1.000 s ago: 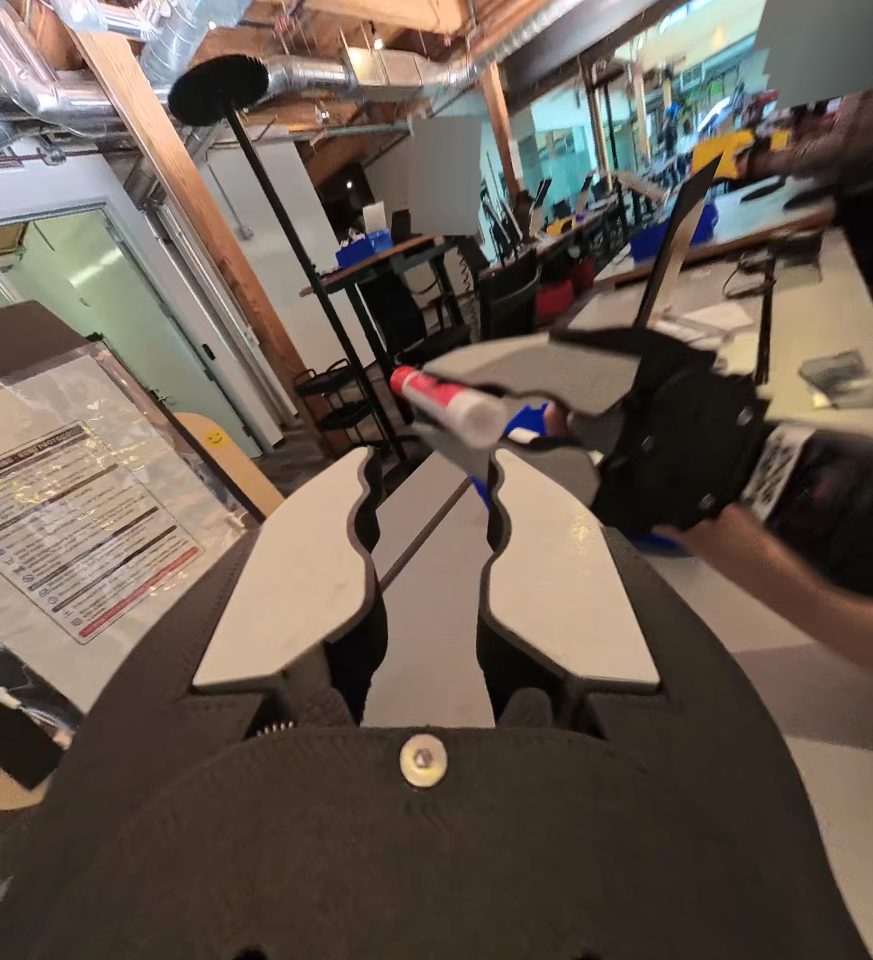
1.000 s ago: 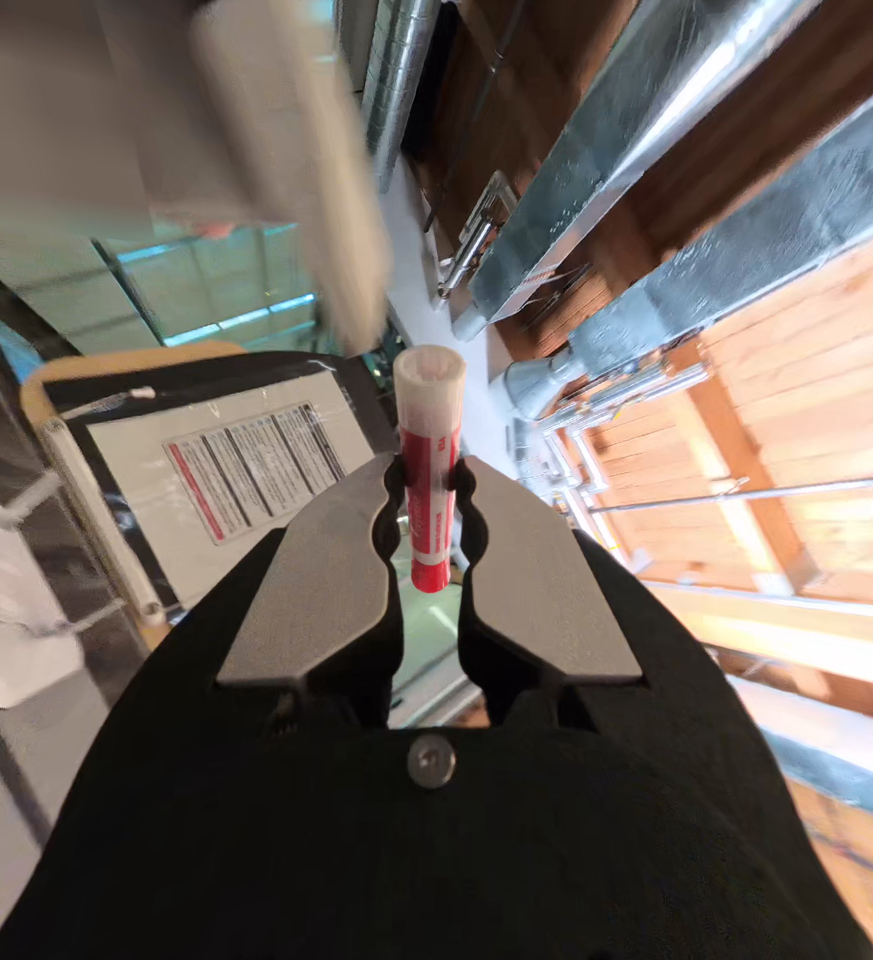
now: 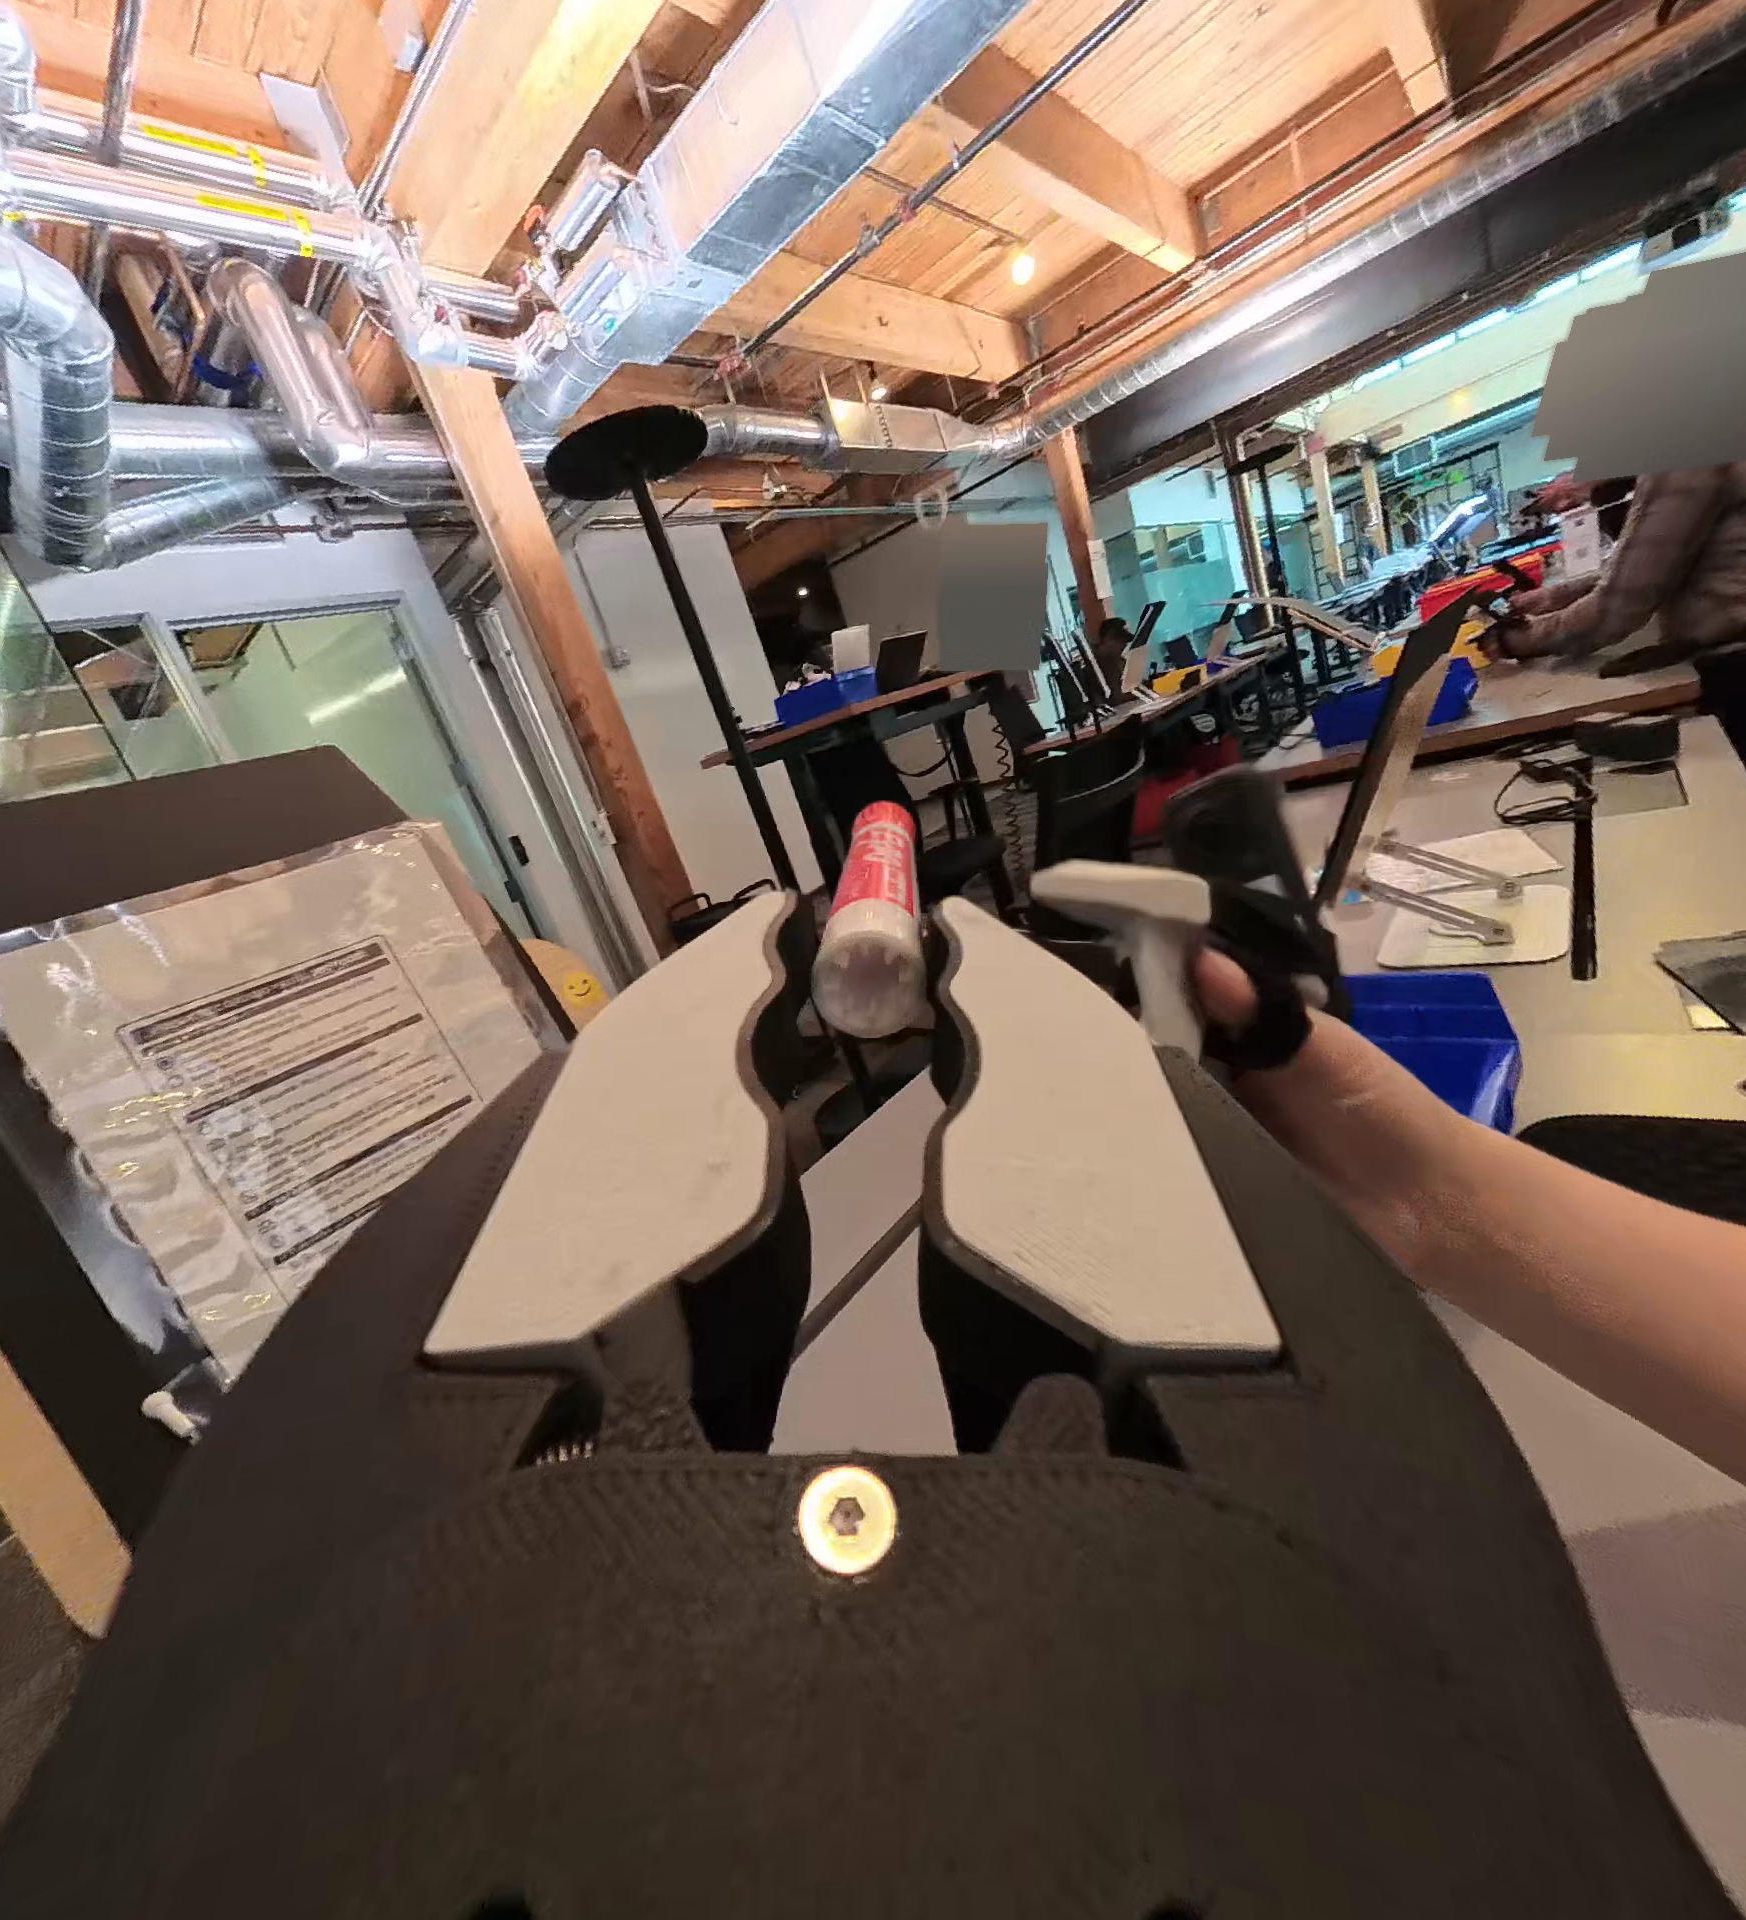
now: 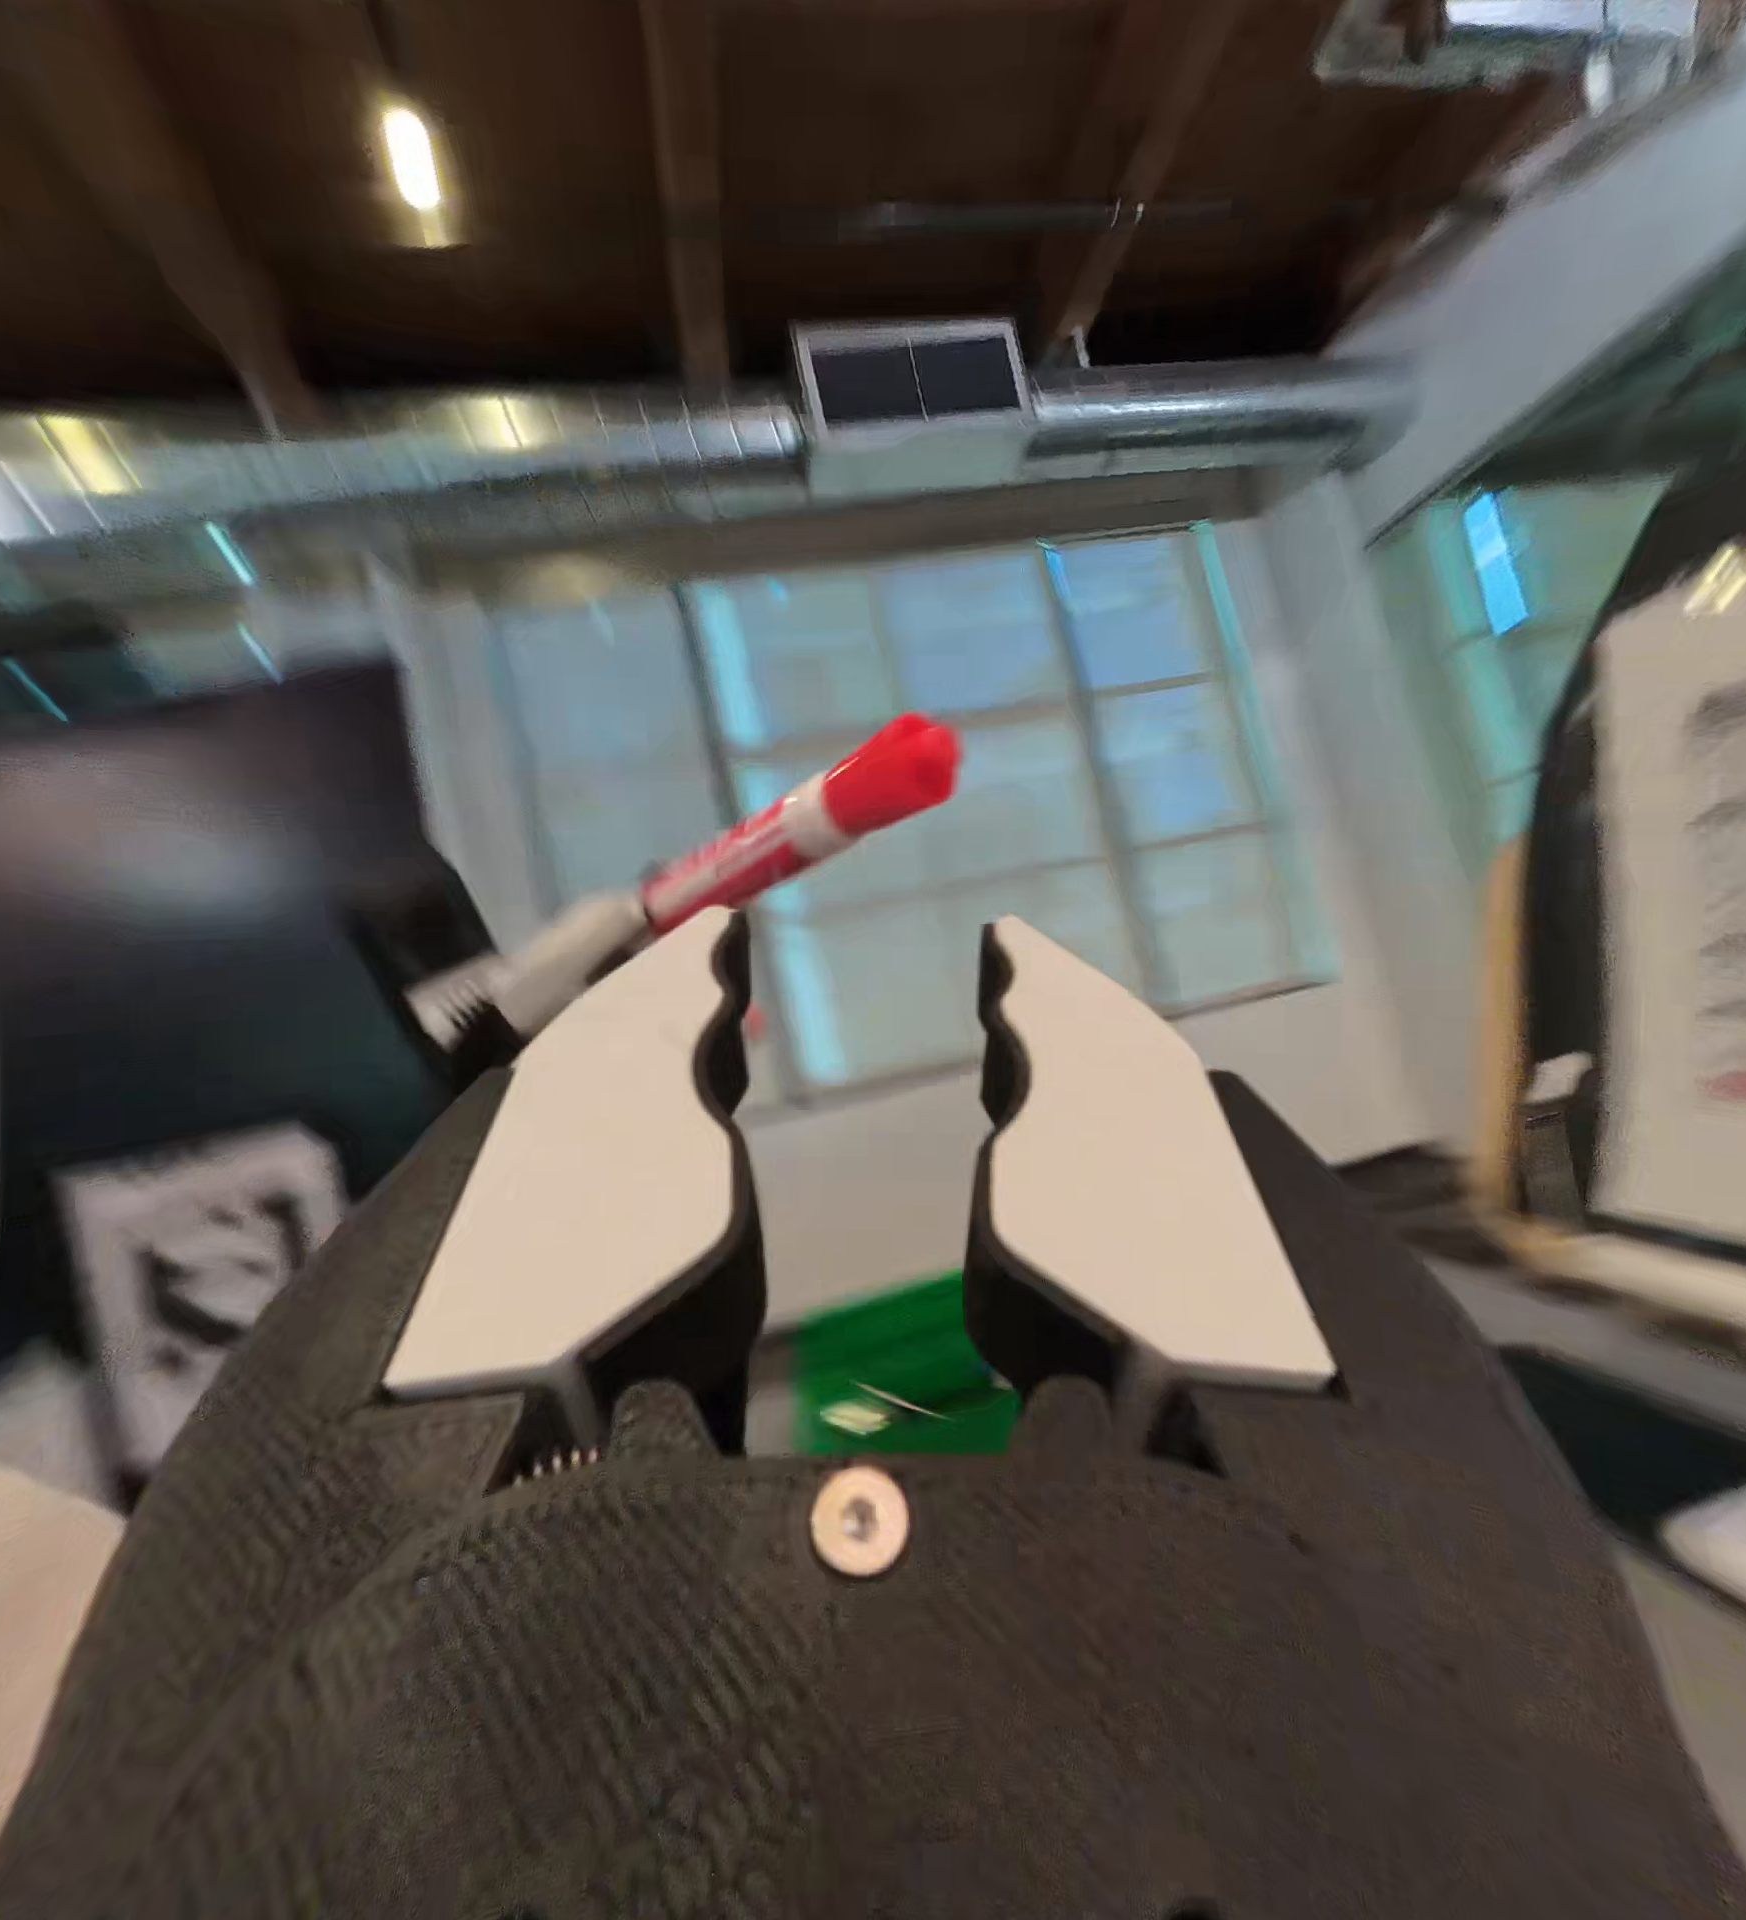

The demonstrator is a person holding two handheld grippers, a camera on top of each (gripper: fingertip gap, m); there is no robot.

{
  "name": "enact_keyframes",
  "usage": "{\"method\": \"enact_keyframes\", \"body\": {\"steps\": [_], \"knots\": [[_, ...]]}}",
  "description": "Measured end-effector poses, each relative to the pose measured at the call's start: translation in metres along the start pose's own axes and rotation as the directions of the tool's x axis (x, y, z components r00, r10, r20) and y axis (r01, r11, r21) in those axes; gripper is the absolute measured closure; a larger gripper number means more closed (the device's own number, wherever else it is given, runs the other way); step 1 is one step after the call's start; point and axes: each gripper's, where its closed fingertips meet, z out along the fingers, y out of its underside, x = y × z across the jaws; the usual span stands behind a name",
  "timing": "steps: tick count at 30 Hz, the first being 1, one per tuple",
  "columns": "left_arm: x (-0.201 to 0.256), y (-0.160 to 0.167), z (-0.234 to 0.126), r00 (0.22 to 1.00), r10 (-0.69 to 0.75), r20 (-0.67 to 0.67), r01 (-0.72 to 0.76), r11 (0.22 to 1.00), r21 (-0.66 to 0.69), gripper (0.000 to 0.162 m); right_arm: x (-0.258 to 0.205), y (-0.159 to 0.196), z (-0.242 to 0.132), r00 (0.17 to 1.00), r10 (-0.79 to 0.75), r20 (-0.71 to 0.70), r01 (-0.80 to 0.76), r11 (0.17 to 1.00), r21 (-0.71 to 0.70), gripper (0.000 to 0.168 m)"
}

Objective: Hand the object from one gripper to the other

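Observation:
A red and white marker point(image 3: 874, 904) is pinched between the tips of my left gripper point(image 3: 867, 914), its white butt end towards the camera and its body pointing away and up. My right gripper point(image 3: 1144, 935), held by a hand, is just to the right of the marker and apart from it. In the right wrist view my right gripper point(image 4: 861, 925) is open and empty. The marker point(image 4: 796, 831) hangs beyond its left fingertip, red cap up and to the right, with the left gripper point(image 4: 474, 997) blurred at its lower end.
A blue bin point(image 3: 1430, 1039) and a laptop stand point(image 3: 1409, 790) are on the grey table point(image 3: 1679, 1060) to the right. A black board with a laminated sheet point(image 3: 256, 1122) stands close on the left. A black pole lamp point(image 3: 692, 665) rises ahead. A person point(image 3: 1679, 582) works far right.
The marker has passed from my right gripper to my left, which has shut on it. My right gripper has opened, turned and drawn back to the right.

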Motion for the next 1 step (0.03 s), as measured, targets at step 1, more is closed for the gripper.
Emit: {"method": "enact_keyframes", "body": {"steps": [1], "knots": [[0.0016,0.0015,0.0011,1.0,-0.001,-0.005,0.001,1.0,-0.008,0.143,0.0021,-0.0073,-0.0026,0.988,0.149,0.047,-0.152,0.987,0.05,0.121]]}}
